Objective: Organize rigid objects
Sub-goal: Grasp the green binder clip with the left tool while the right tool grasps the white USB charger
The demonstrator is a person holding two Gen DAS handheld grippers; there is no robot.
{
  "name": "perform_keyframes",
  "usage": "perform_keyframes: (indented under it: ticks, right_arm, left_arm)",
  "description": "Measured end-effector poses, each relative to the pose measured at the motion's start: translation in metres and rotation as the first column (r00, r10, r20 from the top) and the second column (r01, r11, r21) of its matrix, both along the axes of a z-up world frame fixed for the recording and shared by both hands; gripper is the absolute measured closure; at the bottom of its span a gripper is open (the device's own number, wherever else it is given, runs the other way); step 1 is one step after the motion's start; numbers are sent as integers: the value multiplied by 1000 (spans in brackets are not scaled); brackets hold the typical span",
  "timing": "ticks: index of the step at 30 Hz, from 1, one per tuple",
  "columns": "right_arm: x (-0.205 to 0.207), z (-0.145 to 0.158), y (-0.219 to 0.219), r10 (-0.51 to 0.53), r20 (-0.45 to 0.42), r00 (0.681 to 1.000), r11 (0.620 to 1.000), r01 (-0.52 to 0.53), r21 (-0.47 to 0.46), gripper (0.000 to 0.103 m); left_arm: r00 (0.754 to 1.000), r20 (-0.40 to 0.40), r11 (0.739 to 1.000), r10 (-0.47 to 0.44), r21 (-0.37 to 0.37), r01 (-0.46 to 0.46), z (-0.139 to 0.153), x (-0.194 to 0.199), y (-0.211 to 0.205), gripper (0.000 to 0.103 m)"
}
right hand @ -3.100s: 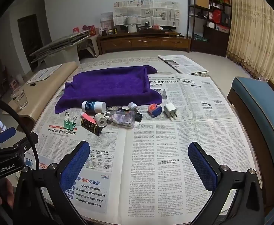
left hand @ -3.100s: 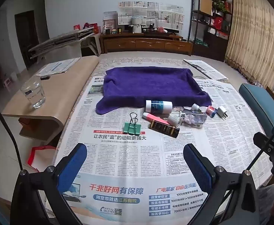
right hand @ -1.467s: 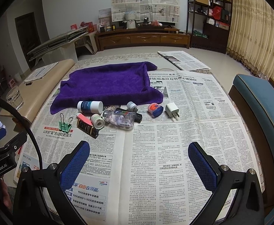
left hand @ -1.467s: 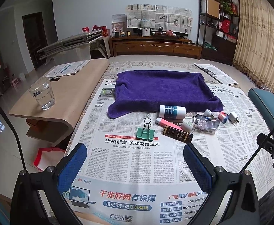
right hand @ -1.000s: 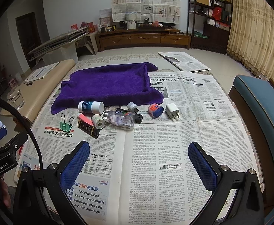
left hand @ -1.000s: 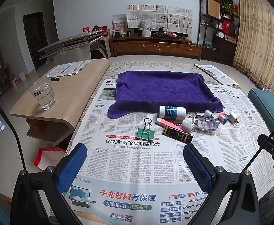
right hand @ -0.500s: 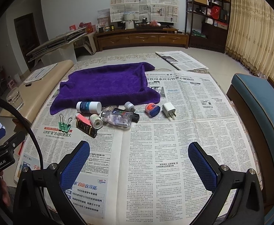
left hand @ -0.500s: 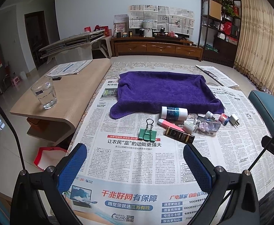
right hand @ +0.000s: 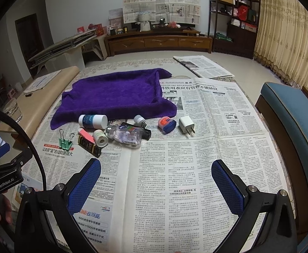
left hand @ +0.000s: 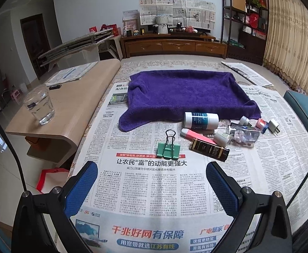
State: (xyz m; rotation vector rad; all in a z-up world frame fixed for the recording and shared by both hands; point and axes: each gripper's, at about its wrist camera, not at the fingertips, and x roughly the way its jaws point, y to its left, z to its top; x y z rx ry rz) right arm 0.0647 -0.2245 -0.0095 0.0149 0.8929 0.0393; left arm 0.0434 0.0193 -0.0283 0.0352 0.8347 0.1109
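Observation:
A row of small objects lies on the newspaper in front of a purple towel [left hand: 183, 92] [right hand: 116, 93]: a green binder clip [left hand: 168, 148] [right hand: 65, 142], a black-gold box [left hand: 209, 149] [right hand: 89, 146], a pink tube [left hand: 196, 135], a white-teal bottle [left hand: 201, 120] [right hand: 93, 121], a clear pill bottle [left hand: 245, 136] [right hand: 126, 136], a red-blue tin [right hand: 167, 124] and a white charger [right hand: 186, 125]. My left gripper [left hand: 151, 187] is open and empty, well short of the clip. My right gripper [right hand: 156, 187] is open and empty, short of the row.
A wooden side table [left hand: 75, 105] on the left holds a glass of water [left hand: 39, 105]. A blue seat [right hand: 291, 118] stands at the right. A TV cabinet [left hand: 172, 46] and shelves are at the far wall. Newspaper [right hand: 196, 168] covers the table.
Both grippers have drifted slightly, the left view shifting a little so the objects sit further right; nothing on the table has moved and both grippers stay open.

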Motion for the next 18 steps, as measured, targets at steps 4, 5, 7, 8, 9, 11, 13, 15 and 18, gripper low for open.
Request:
perform_keyframes:
  ticks: [4, 5, 7, 8, 9, 11, 13, 15, 18]
  right_arm:
    - [19, -13, -11, -19, -22, 1000, 999, 18, -44, 0]
    - [25, -17, -13, -15, -33, 999, 999, 13, -44, 0]
    - [38, -27, -20, -10, -58, 998, 999, 7, -44, 0]
    - [45, -32, -23, -6, -67, 998, 999, 3, -46, 0]
    - [52, -37, -25, 0, -76, 997, 999, -3, -48, 0]
    - [64, -46, -29, 13, -91, 996, 998, -19, -58, 0]
    - [76, -56, -32, 27, -109, 994, 997, -35, -74, 0]
    - [87, -66, -36, 44, -124, 991, 994, -55, -92, 0]
    - [103, -81, -43, 57, -149, 987, 992, -73, -101, 0]
  left_arm:
    - [1000, -30, 1000, 3, 5, -3, -18, 19, 2, 0]
    - [999, -37, 1000, -2, 0, 2, -23, 25, 2, 0]
    - [999, -52, 1000, -11, -10, 10, -33, 36, 3, 0]
    - [998, -56, 1000, -15, -15, 14, -37, 40, 4, 0]
    - [998, -61, 1000, -18, -18, 17, -43, 45, 4, 0]
    - [997, -78, 1000, -25, -21, 23, -53, 55, 5, 0]
    - [995, -93, 999, -34, -36, 31, -65, 64, 6, 0]
    - [995, -94, 998, -39, -43, 35, -72, 70, 6, 0]
    - [995, -84, 998, -56, -30, 54, -80, 76, 2, 0]
